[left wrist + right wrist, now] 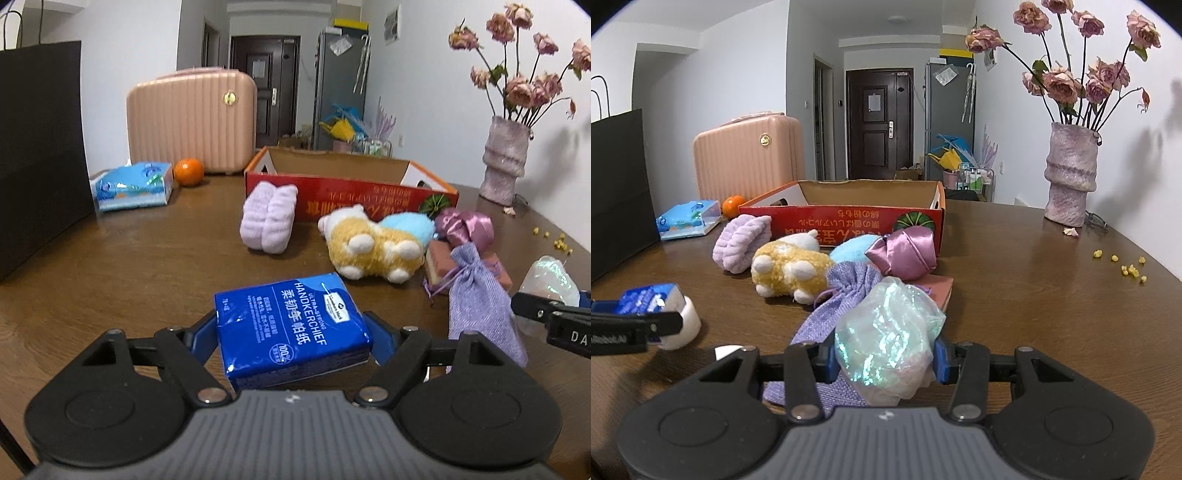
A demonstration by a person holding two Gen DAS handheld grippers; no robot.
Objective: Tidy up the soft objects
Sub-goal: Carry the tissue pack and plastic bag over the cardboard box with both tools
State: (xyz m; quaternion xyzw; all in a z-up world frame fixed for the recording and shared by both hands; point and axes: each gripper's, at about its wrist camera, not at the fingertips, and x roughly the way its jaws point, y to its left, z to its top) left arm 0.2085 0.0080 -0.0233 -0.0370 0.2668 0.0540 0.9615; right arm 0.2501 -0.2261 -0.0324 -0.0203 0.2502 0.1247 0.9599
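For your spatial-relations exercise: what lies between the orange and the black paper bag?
A blue tissue pack lies between the orange and black bag, seen in both views.

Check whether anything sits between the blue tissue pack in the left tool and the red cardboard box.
Yes. The lilac plush roll and yellow plush toy lie before the red box, beyond the tissue pack.

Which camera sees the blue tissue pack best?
The left wrist view. The blue handkerchief pack sits front and centre there, between the left gripper's blue pads, with its label readable. The right wrist view only catches a small blurry bit of it at the left edge, partly hidden by that gripper.
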